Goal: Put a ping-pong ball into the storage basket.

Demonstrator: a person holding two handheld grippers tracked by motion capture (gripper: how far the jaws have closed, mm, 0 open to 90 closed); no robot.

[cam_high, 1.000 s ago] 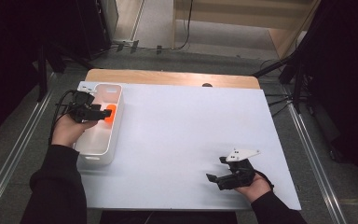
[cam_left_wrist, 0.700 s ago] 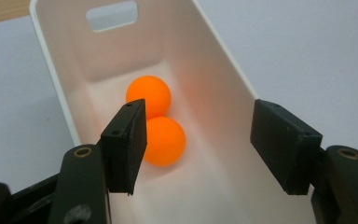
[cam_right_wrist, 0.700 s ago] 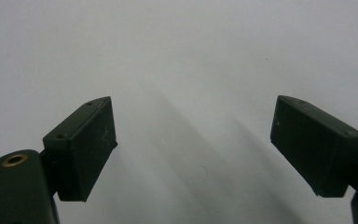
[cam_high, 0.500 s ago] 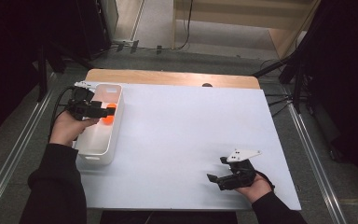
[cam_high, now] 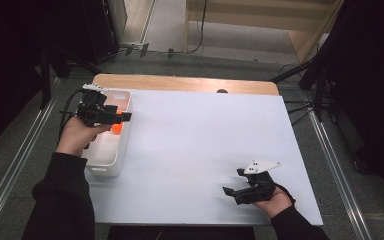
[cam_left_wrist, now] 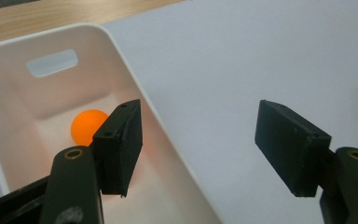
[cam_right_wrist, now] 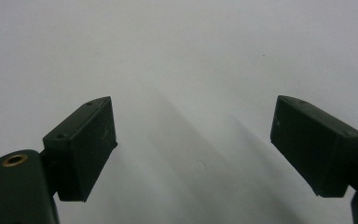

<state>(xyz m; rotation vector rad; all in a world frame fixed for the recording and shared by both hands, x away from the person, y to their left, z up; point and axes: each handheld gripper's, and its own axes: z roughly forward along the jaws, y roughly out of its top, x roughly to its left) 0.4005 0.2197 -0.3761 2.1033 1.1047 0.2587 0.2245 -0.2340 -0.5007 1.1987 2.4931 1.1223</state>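
An orange ball (cam_left_wrist: 87,126) lies on the floor of a white bin (cam_left_wrist: 135,84) at the table's left side. In the high view the ball (cam_high: 116,127) shows just below my left gripper (cam_high: 125,116), which hovers above the bin (cam_high: 105,167). The left gripper (cam_left_wrist: 198,140) has just been opening its jaws; they stand apart over the bin's right wall with nothing between them. My right gripper (cam_high: 232,187) rests low near the table's front right. In its own view the right gripper (cam_right_wrist: 193,140) is open over bare white surface.
A white sheet (cam_high: 200,140) covers the table, with a strip of wood (cam_high: 180,82) showing along the far edge. Dark stands and cables surround the table on the floor. A cable trails from the left gripper off the table's left side.
The left gripper has opened and lifted, shifting a little to the right. The orange ball left its jaws and now lies in the bin. The right gripper stayed put.
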